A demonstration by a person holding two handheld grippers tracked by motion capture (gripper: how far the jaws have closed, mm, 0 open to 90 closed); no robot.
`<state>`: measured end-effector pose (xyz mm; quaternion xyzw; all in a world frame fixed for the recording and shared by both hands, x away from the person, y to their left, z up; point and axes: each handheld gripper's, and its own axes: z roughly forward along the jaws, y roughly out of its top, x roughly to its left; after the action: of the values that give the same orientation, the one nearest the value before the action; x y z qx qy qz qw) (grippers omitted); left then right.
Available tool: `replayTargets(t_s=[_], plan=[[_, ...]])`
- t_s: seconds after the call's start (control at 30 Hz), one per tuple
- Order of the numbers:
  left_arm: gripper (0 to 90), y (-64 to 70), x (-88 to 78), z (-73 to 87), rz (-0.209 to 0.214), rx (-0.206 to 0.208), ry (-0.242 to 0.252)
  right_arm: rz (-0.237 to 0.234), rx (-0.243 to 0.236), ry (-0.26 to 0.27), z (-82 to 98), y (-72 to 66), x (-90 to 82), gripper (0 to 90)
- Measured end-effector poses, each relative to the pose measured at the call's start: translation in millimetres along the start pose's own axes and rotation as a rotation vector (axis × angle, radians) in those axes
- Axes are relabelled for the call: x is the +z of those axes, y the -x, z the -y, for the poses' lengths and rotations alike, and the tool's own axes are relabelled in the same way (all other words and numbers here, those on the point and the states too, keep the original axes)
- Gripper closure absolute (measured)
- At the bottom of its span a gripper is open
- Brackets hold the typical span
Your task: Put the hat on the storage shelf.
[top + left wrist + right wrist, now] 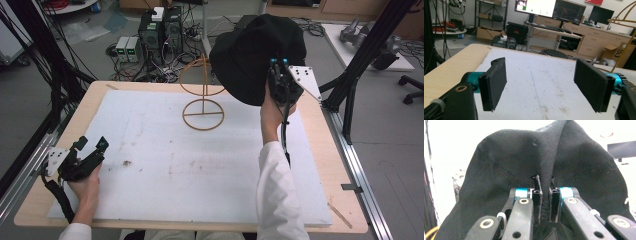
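Above table (125, 95), right gripper (279, 64) raised

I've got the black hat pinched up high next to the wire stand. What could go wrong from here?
1. The right gripper pinches only a thin fold of the black hat, so it may slip free.
2. The wire stand looks light; snagging fabric could tip it.
3. The left gripper sits open, far off, unable to steady either.
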<state>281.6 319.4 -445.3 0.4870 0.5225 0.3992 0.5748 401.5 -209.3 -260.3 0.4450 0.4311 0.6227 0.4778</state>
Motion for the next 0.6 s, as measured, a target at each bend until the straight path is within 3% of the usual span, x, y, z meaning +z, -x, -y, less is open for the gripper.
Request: replayTargets(t_s=[0.2,0.6], plan=[[26.4,0.1,-1.0,-0.8,-0.005,-0.006,0.006,-0.016,0.020,0.009,-2.1,-9.5,7.9,86.1],[26.4,-2.2,-1.4,-1.5,-0.005,-0.019,0.011,-0.102,0.000,-0.026,7.9,-51.8,24.3,86.1]])
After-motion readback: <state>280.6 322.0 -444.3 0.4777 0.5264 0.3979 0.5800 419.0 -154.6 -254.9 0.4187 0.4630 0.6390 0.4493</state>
